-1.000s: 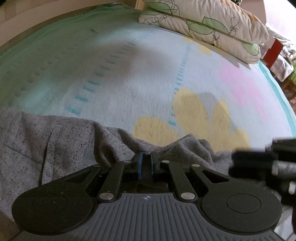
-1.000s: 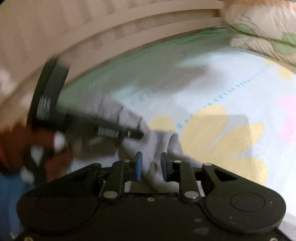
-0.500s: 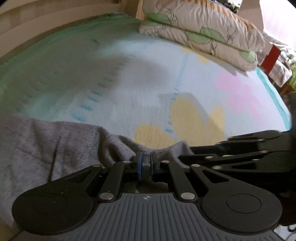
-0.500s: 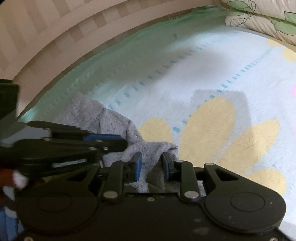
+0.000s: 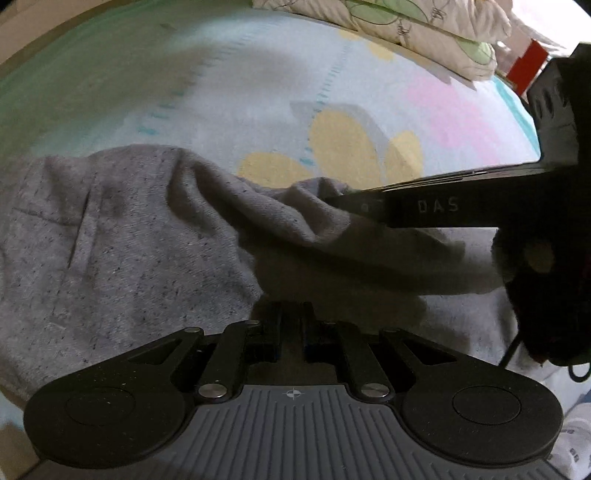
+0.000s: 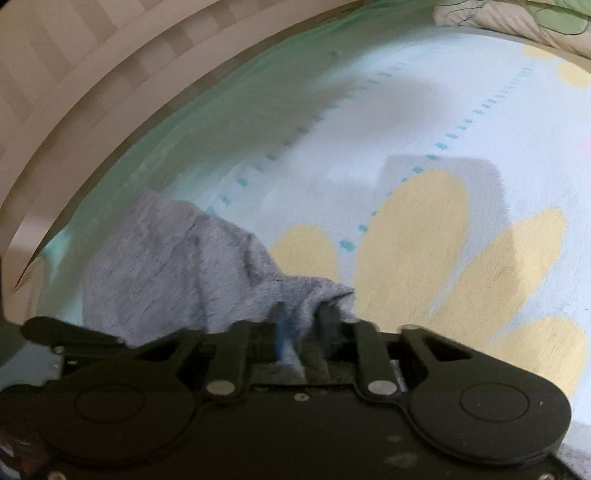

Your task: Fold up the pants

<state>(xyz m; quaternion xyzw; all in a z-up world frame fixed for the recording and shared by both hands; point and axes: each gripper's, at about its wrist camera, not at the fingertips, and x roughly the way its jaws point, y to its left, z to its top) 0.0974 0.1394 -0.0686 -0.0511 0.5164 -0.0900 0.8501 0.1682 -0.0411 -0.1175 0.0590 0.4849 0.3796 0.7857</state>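
- Flowered bed (image 5: 258,92) carries grey pants (image 5: 122,236), bunched near-left;
- left claw (image 5: 291,325) stays clamped on cloth;
- right claw (image 6: 303,325), a moment ago narrow-open, now pinches the hem; lifting can begin.

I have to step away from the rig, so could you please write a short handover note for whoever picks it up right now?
Left gripper: shut on the grey pants.
Right gripper: shut on a bunched edge of the pants.
Pants lie crumpled on the flowered bedsheet, near its edge; pillows at the far end.
Done: both grips taken, close together.
Left: lift, spread the pants flat, then fold; no fold shows yet.
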